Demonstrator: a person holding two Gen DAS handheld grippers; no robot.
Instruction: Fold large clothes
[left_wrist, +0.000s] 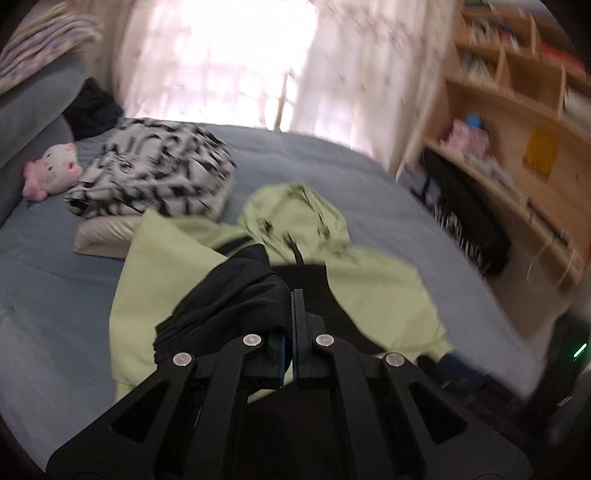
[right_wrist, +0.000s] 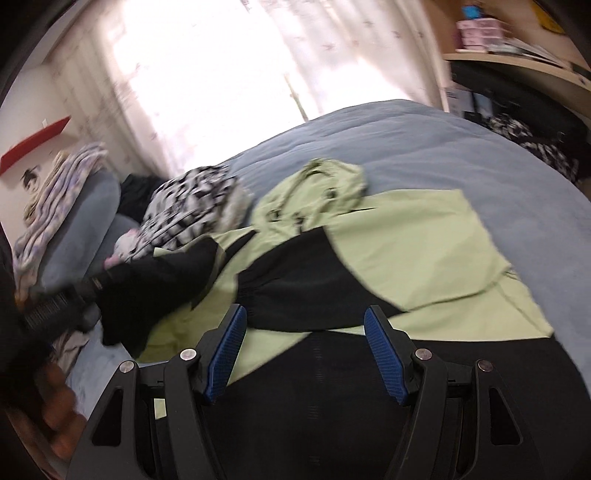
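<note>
On the blue-grey quilted bed (left_wrist: 369, 192) lies a pale green hooded jacket (left_wrist: 376, 291) with black panels, its crumpled hood at the far end and its smooth body spread flat toward the near edge. The left gripper (left_wrist: 293, 306) has its blue-padded fingers pressed together on the jacket's black sleeve (left_wrist: 236, 295), just by the gathered elastic cuff. The right gripper (right_wrist: 304, 332) hovers with its ribbed blue pads (right_wrist: 384, 354) spread apart, nothing between them. Far left sit a black-and-white patterned bundle (left_wrist: 159, 170), a cream pillow (left_wrist: 107, 232) and a pink-and-white plush toy (left_wrist: 55, 170). A wooden shelf unit (left_wrist: 524, 122) stands right.
</note>
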